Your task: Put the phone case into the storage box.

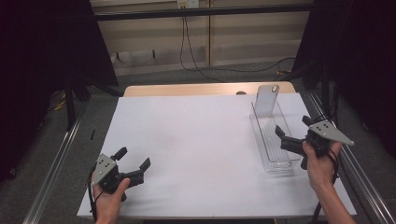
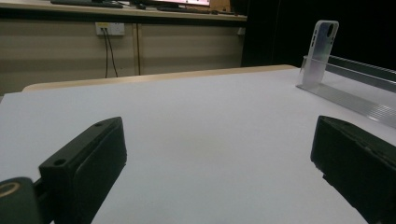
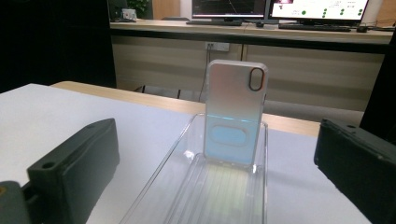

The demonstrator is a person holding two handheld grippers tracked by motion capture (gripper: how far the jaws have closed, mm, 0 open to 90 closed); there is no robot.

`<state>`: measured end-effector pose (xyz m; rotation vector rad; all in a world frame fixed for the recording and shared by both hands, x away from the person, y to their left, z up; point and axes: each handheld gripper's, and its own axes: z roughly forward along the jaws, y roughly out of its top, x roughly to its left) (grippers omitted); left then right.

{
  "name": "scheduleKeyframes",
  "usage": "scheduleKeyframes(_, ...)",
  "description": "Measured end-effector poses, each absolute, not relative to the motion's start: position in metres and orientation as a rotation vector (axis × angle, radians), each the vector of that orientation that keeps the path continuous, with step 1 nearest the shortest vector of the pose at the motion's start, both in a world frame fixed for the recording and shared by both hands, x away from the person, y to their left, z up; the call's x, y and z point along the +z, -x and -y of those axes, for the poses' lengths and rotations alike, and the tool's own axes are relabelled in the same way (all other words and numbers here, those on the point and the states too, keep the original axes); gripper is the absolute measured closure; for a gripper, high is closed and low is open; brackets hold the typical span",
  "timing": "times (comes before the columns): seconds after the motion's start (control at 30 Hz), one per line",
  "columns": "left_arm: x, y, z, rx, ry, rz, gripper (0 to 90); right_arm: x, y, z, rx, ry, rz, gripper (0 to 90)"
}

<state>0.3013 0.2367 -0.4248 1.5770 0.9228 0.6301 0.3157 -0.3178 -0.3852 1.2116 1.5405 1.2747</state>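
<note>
A clear phone case point(image 1: 267, 99) point(image 3: 236, 116) point(image 2: 320, 53) stands upright, leaning on the far end wall of a long clear plastic tray point(image 1: 274, 140) point(image 3: 196, 186) point(image 2: 355, 100) on the right side of the white table sheet point(image 1: 196, 140). My right gripper point(image 1: 295, 130) point(image 3: 215, 177) is open, held over the tray's near end and pointing along it at the case. My left gripper point(image 1: 134, 158) point(image 2: 219, 163) is open near the front left of the sheet, with nothing between its jaws.
The wooden table edge point(image 1: 187, 88) shows beyond the sheet. Metal rails point(image 1: 51, 168) run along both sides of the table. Cables point(image 1: 196, 60) hang down the back wall. A desk with monitors point(image 3: 280, 9) stands far behind.
</note>
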Motion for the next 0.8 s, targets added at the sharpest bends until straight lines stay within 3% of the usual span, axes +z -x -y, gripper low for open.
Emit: scheduleKeyframes(0.8, -0.426, -0.285, -0.251, 0.668, -1.583, -0.964, 3.5, -0.408, -0.259, 0.315, 1.244, -1.22, -1.528, 1.1)
